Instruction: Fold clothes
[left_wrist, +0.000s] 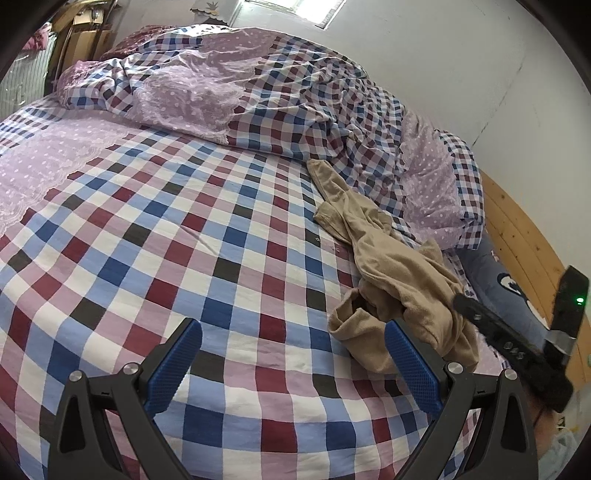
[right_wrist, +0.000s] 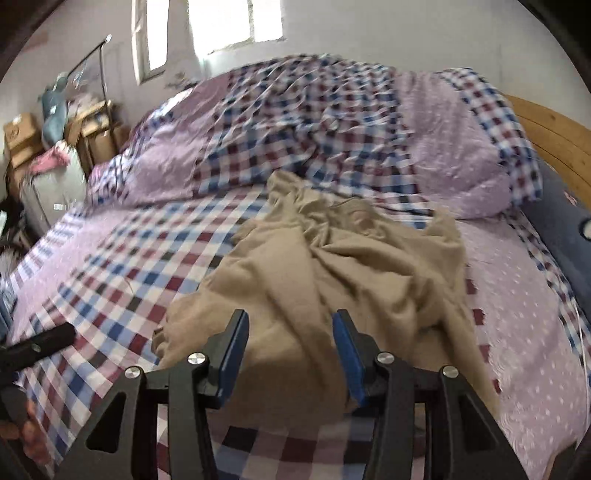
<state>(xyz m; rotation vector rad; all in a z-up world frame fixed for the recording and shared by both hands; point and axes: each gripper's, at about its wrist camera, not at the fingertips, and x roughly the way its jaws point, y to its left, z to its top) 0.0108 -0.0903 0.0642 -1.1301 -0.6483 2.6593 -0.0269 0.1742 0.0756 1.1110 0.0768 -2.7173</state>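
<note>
A tan garment (left_wrist: 399, 280) lies crumpled on the right part of the checked bed sheet (left_wrist: 166, 229), one sleeve stretching toward the duvet. My left gripper (left_wrist: 292, 325) is open wide over bare sheet, its right fingertip just short of the garment's near edge. In the right wrist view the tan garment (right_wrist: 332, 266) fills the middle, and my right gripper (right_wrist: 291, 316) hovers over its near part with jaws apart, cloth lying below and between them but not pinched. The right gripper's black body (left_wrist: 509, 343) shows at the right edge of the left wrist view.
A rumpled checked and lilac duvet (left_wrist: 258, 92) is heaped along the far side of the bed. A wooden headboard (left_wrist: 524, 236) and a blue pillow (left_wrist: 495, 280) are at the right. Boxes and clutter (right_wrist: 22, 140) stand beyond the bed's left side under a window.
</note>
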